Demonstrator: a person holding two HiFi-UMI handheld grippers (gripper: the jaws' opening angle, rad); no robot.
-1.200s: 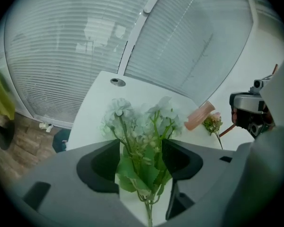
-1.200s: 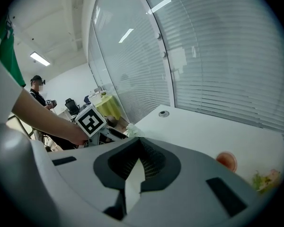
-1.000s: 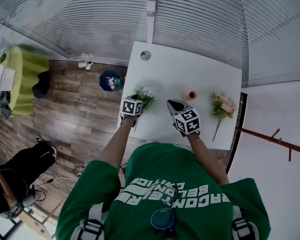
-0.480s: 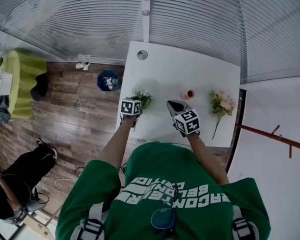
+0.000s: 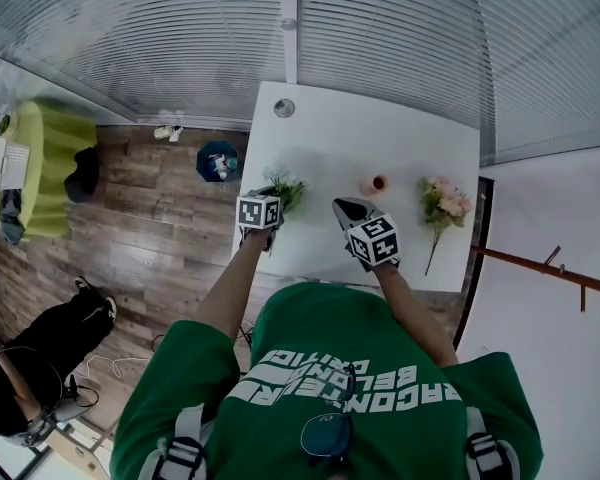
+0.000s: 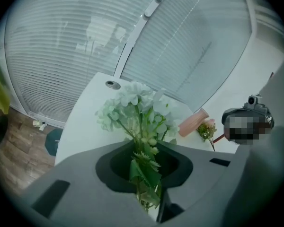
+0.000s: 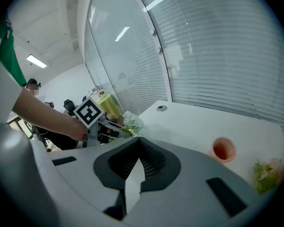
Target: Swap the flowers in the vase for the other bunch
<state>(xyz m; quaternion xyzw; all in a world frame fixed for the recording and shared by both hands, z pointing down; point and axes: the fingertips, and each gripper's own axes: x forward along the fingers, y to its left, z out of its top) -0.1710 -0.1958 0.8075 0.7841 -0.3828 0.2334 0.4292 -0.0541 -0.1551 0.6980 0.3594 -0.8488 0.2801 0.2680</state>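
Closing left gripper (image 5: 269,192) pinches white bunch (image 6: 141,107); right gripper (image 5: 339,206) closed, empty; one pink bunch (image 5: 445,206), one vase (image 5: 377,185).

**Little readable print: one shirt slogan and two coded cubes**

In the head view, the back of the person's green shirt (image 5: 330,368) carries two lines of white block lettering (image 5: 340,388), seen upside down and too distorted to spell out with any certainty. The left marker cube (image 5: 258,211) and the right marker cube (image 5: 374,240) each show square black-and-white code patterns, with no letters or numbers. The left cube's pattern also shows in the right gripper view. Nothing on the desk (image 5: 410,153) bears a readable label.
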